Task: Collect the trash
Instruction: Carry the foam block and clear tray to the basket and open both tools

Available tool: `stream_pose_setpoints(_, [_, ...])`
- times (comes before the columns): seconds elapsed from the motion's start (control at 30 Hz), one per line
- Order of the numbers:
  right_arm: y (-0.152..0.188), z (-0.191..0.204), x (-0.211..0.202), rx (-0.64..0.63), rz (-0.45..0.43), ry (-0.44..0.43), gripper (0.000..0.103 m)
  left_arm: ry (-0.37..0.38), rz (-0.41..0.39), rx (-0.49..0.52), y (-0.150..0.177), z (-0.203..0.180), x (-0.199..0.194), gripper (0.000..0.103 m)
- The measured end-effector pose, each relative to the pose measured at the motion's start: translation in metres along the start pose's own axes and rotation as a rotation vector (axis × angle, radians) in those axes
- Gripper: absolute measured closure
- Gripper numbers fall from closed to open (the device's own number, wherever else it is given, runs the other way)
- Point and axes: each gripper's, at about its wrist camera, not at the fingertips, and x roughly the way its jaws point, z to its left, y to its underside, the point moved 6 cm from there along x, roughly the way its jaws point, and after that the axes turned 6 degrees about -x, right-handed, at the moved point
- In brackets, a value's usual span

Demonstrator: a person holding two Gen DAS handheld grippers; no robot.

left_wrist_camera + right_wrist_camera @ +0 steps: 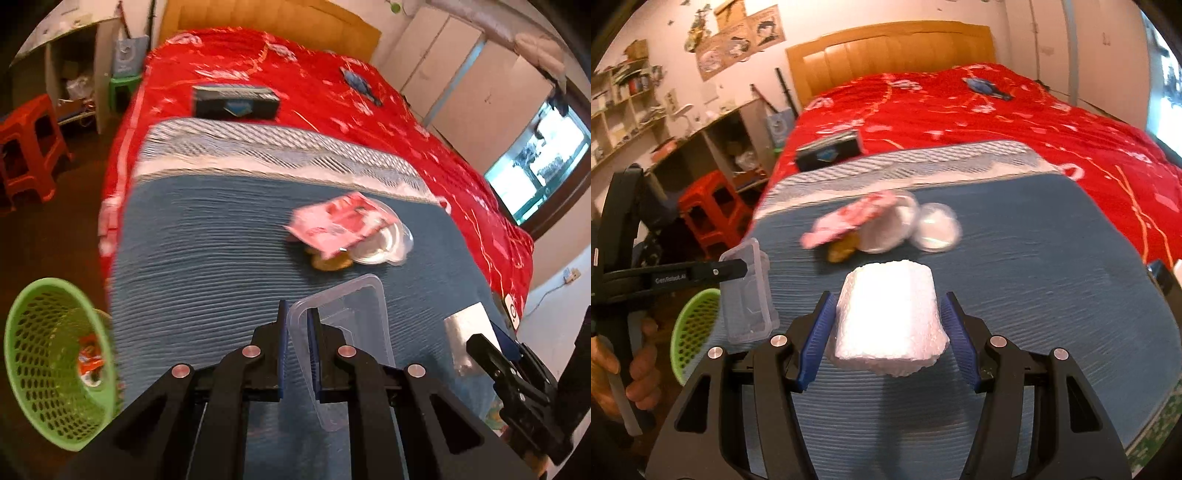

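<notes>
Bed (pixel 332 110) with red quilt, blue ribbed blanket (pixel 207 240) across its foot. Green mesh basket (pixel 55 362) on the floor, low and left of the left gripper (pixel 297 325), some red scrap inside. Left gripper clenched on the rim of a clear plastic tray (pixel 354 314), held above the blanket. Right gripper (pixel 888 325) has its jaws spread wide either side of a white foam block (pixel 890 317); gaps show on both sides. Ahead of both grippers: pink wrapper (pixel 336 221), clear lidded cup (pixel 384 243), brown scrap (pixel 328 260), heaped together.
</notes>
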Motion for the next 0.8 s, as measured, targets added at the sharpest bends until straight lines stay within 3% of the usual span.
stream_pose_setpoints(0.4, [-0.019,0.118,0.015,-0.132,0.005,-0.159,0.044,-0.215,-0.157,-0.074,-0.001,0.131,-0.093,0.093])
stream_pose_setpoints(0.8, [-0.024,0.211,0.029,-0.238,0.026,-0.271,0.044,-0.431,-0.150,-0.175,0.013,0.250,-0.114,0.093])
